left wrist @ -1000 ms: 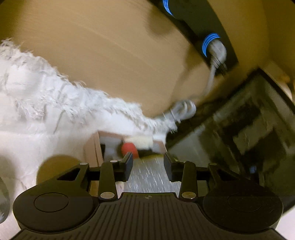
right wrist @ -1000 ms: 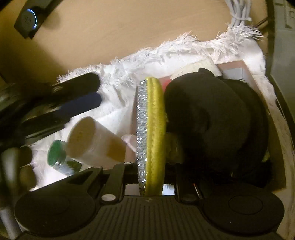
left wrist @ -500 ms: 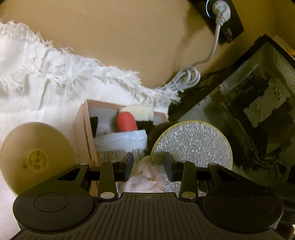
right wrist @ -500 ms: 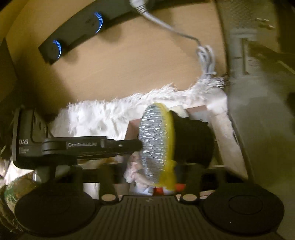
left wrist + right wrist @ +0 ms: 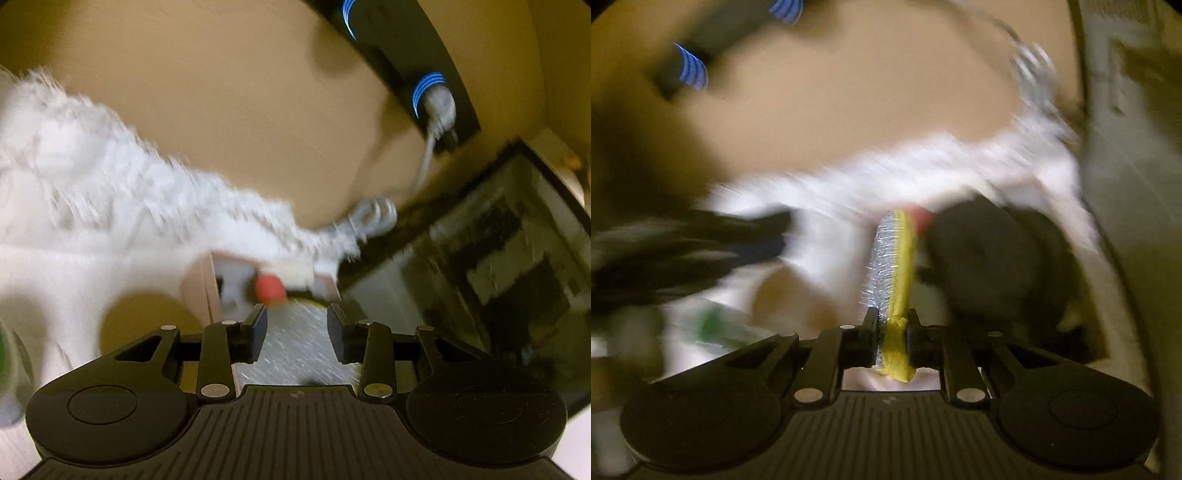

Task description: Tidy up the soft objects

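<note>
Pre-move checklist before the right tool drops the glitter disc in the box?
1. Right tool clamped on the yellow glitter disc: ok, held on edge between the pads.
2. Left tool free: ok, open, nothing pinched.
3. Pink box in view: ok, on the white fringed cloth.
4. Room in the box: cannot tell; the black round pad and a red item already fill part of it.
5. Left tool out of the drop path: cannot tell, frames blurred.
</note>
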